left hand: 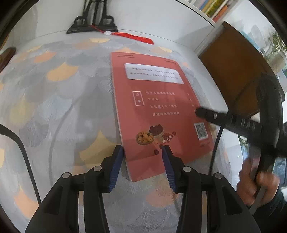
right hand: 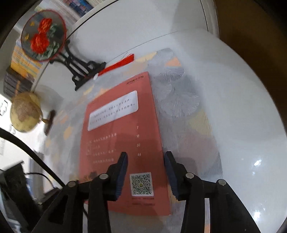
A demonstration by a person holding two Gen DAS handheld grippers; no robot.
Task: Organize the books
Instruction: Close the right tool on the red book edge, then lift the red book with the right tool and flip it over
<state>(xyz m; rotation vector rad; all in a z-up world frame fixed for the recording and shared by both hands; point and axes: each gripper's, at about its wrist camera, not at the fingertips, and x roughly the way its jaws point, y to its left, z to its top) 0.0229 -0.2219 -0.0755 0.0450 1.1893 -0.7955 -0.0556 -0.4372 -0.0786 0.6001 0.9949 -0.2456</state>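
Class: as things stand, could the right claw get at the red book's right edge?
Probably yes. The right claw hangs open right over the red book, fingers either side of that edge, with only bare tablecloth beside it. The book lies flat, so lifting may be awkward.

A home study or reading room

White bookshelf (left hand: 211,9) of colourful books at one o'clock; round embroidered peony fan (right hand: 43,35) and globe (right hand: 25,113) at ten.

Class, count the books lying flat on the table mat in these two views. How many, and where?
1. The red book lies back cover up on the patterned mat, between both grippers' open jaws. Shelved books behind are not counted; some may be hidden.
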